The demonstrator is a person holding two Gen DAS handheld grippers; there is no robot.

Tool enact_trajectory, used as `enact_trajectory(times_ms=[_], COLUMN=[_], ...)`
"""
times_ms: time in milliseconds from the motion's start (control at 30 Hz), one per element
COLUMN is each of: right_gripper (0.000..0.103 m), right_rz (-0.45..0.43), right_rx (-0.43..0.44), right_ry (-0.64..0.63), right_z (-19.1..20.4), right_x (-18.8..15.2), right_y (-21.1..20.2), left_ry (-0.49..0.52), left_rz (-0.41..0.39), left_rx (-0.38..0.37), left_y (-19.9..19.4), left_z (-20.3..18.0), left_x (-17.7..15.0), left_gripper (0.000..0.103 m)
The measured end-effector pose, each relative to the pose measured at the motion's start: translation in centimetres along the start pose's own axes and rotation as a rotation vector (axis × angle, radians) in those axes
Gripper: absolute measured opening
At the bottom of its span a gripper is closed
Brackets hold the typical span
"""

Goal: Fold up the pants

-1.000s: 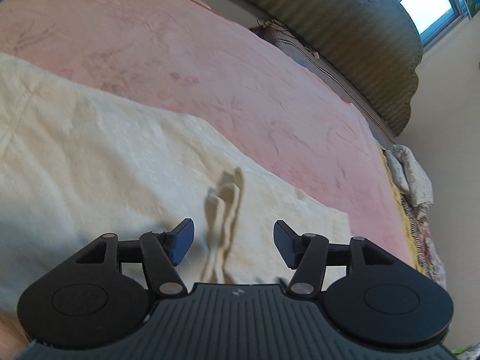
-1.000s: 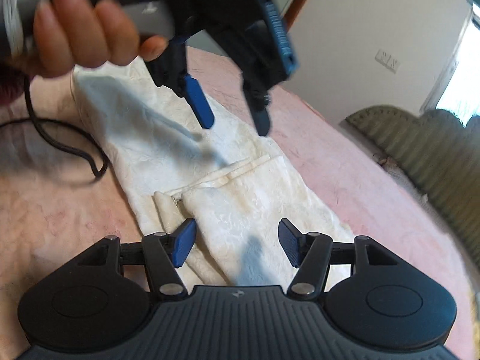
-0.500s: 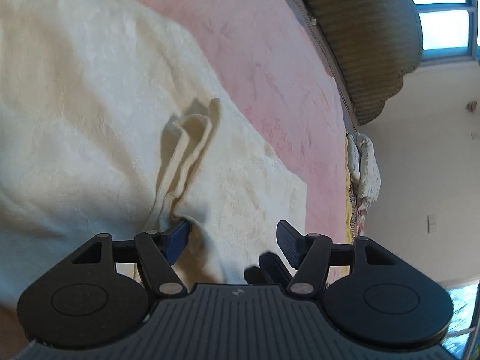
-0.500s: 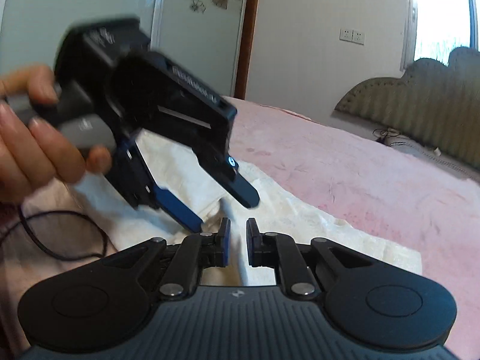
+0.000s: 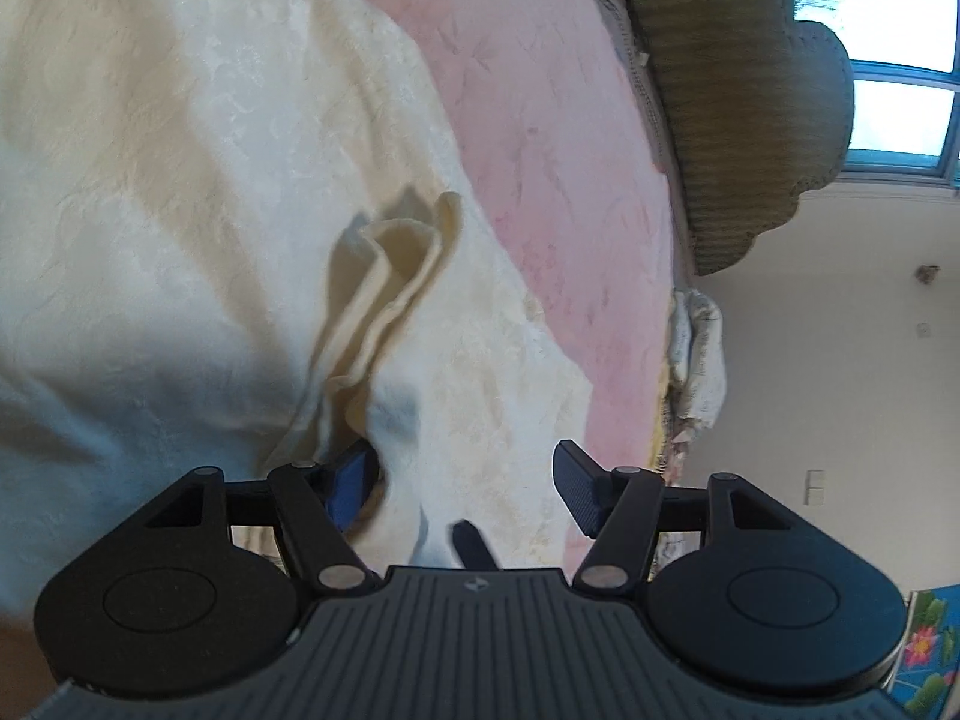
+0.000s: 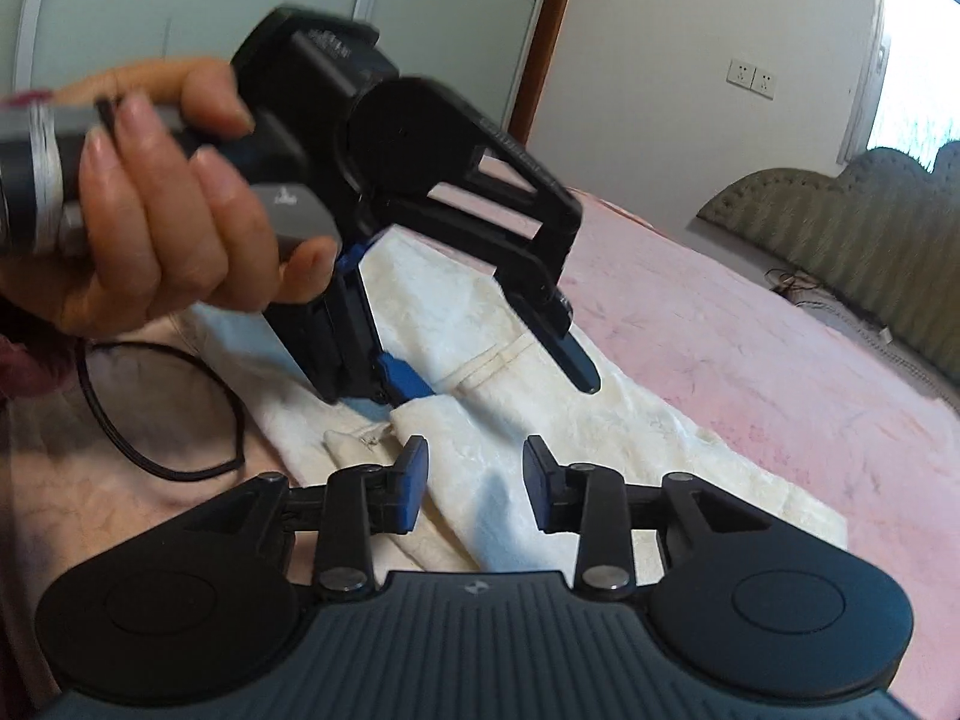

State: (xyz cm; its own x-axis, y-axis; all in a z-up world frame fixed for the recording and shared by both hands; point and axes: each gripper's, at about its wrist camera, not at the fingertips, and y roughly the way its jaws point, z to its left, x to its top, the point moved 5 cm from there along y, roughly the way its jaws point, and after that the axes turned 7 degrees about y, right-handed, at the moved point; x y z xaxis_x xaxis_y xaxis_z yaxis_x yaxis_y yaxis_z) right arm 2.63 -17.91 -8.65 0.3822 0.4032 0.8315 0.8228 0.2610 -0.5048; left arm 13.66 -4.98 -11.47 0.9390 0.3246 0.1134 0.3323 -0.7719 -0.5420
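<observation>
Cream-white pants [image 5: 180, 180] lie spread on a pink bedspread [image 5: 540, 120]; they also show in the right wrist view [image 6: 480, 324]. A raised fold of fabric [image 5: 390, 276] stands up just ahead of my left gripper [image 5: 462, 480]. That gripper is open, its left pad tucked under the cloth edge. In the right wrist view the left gripper [image 6: 498, 378] is held by a hand, jaws wide over the waistband. My right gripper [image 6: 474, 480] is partly open with cloth lying between its pads.
A green padded headboard [image 5: 750, 90] and a window [image 5: 900, 60] lie beyond the bed. A black cable [image 6: 162, 420] loops on the bedspread at left. Folded bedding [image 5: 696, 354] sits at the bed's far edge. A white wall with sockets [image 6: 750, 78] is behind.
The left gripper has come down onto the pants, its left pad sliding under the fold. The right gripper shut half a second ago and has now opened part way.
</observation>
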Motion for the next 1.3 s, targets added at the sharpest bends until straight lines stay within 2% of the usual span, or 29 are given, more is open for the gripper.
enact_trajectory(times_ms=[167,233,300,400,433,467,567,633,733,767,800,867,900,967,1100,1133,1200,1233,1267,1300], right_gripper=[0.033,0.027,0.024,0.024,0.026,0.034,0.067,0.067,0.065,0.057,0.032,0.015,0.01,0.01,0.01,0.01,0.01,0.01,0.01,0.011], right_rz=[0.057,0.055,0.062,0.072,0.075,0.073,0.044,0.039,0.034,0.04,0.051,0.053,0.043,0.021,-0.026,-0.036,-0.04,-0.035,-0.033,-0.024], right_rx=[-0.116,-0.15,-0.127,-0.036,-0.021,-0.031,-0.14,-0.169,-0.211,-0.215,-0.196,-0.162,-0.158,-0.124,-0.029,-0.007,0.023,0.032,0.036,0.035], right_ry=[-0.14,-0.185,-0.155,-0.03,-0.029,-0.048,-0.178,-0.224,-0.218,-0.197,-0.163,-0.079,-0.062,0.025,0.243,0.279,0.307,0.285,0.252,0.226], right_z=[1.7,2.5,2.3,0.5,0.3,0.4,1.4,2.0,2.2,2.0,1.8,1.1,0.9,0.2,-2.2,-2.5,-2.6,-2.3,-1.9,-1.4], right_x=[-1.1,-1.3,-1.5,-1.2,-1.2,-1.3,-1.8,-2.0,-2.0,-2.0,-1.9,-1.7,-1.6,-1.4,-0.9,-0.8,-0.7,-0.9,-0.9,-1.1], right_y=[2.4,2.6,2.5,1.4,1.1,0.7,-0.3,-0.2,0.6,0.9,1.2,1.5,1.4,0.8,-1.2,-1.5,-1.8,-1.9,-1.7,-1.6], left_ry=[0.059,0.062,0.048,0.033,0.028,0.022,-0.007,-0.022,-0.012,-0.002,0.018,0.062,0.072,0.067,0.036,0.029,0.026,0.027,0.038,0.063], left_rz=[-0.018,-0.026,-0.018,0.012,0.02,0.022,0.02,0.017,0.021,0.02,0.016,-0.014,-0.026,-0.03,0.019,0.017,0.005,0.001,-0.004,-0.006], left_rx=[0.03,0.028,0.019,0.009,-0.003,-0.018,-0.08,-0.112,-0.12,-0.105,-0.077,-0.023,-0.004,0.005,-0.009,-0.004,-0.014,-0.019,-0.006,0.016], left_y=[-0.3,-0.5,-0.4,0.2,0.4,0.4,0.3,0.2,0.0,-0.1,-0.2,-0.5,-0.6,-0.5,0.8,1.0,1.2,1.0,0.8,0.7], left_z=[-0.8,-0.7,-0.5,-0.4,-0.4,-0.5,-0.8,-1.1,-1.5,-1.5,-1.5,-1.4,-1.3,-0.7,-0.2,0.0,0.2,0.3,0.3,0.2], left_x=[-0.1,0.0,0.1,-0.2,-0.2,-0.2,-0.1,-0.1,-0.2,-0.2,-0.3,-0.2,-0.1,0.1,-0.3,-0.4,-0.4,-0.4,-0.4,-0.5], left_gripper=[0.067,0.067,0.069,0.07,0.07,0.071,0.074,0.075,0.075,0.075,0.075,0.075,0.076,0.076,0.076,0.073,0.049,0.029,0.017,0.016])
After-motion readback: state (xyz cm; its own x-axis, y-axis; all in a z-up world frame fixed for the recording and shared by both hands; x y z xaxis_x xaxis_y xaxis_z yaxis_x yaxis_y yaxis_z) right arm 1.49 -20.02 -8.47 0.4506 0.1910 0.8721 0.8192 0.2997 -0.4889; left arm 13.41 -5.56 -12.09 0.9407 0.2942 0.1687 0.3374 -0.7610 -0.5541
